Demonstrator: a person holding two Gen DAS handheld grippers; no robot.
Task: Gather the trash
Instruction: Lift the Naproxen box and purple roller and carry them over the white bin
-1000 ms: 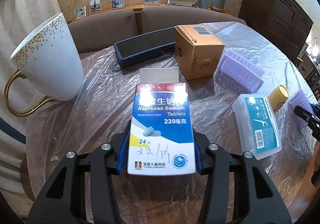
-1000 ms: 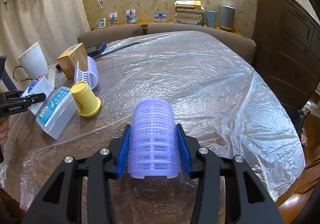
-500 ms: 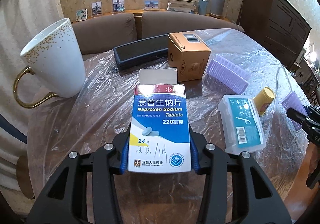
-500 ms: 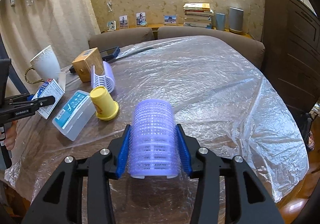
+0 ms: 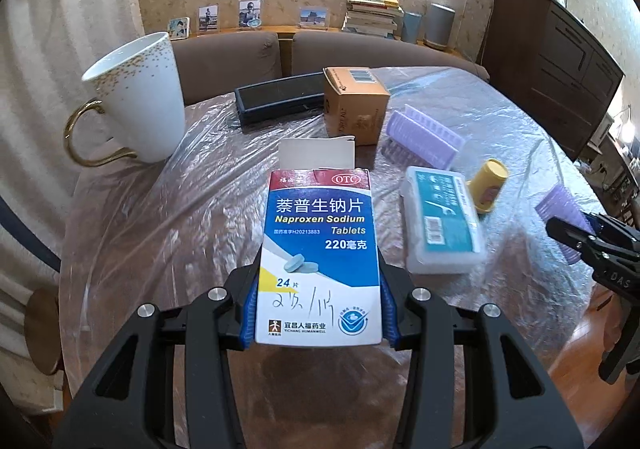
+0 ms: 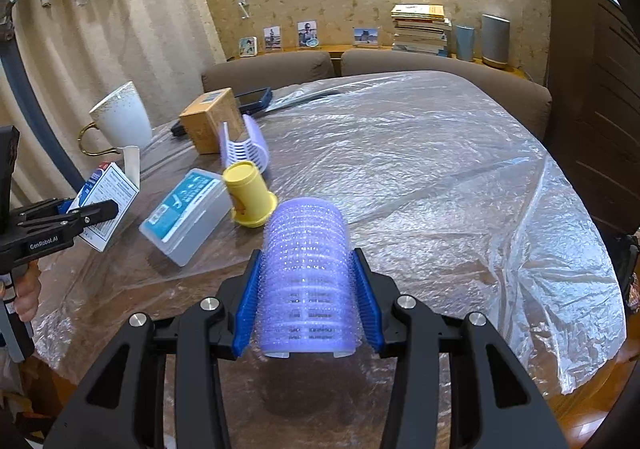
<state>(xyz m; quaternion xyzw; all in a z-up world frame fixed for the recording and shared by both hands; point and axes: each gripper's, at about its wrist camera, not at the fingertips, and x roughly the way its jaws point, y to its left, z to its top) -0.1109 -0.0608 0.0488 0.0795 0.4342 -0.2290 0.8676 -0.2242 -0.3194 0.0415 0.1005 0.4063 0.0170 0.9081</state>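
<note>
My left gripper (image 5: 318,313) is shut on a blue and white tablet box (image 5: 320,249), held above the table with its top flap open. The right wrist view shows that tablet box (image 6: 110,197) at the left, still in the left gripper (image 6: 92,215). My right gripper (image 6: 306,313) is shut on a purple hair roller (image 6: 306,281), lifted off the table. At the right edge of the left wrist view, the right gripper (image 5: 576,233) holds the same roller (image 5: 560,205).
On the plastic-covered table (image 6: 420,177) lie a clear floss-pick case (image 6: 188,213), a yellow cap-shaped bottle (image 6: 248,195), a split purple roller (image 6: 244,147), a brown carton (image 6: 210,121), a dark tray (image 5: 280,99) and a white mug (image 5: 136,97). Sofa backs stand behind; a dark cabinet is right.
Both grippers have lifted and drawn back from the table with their loads; the mug, carton and floss case look farther away. Neither grip has altered.
</note>
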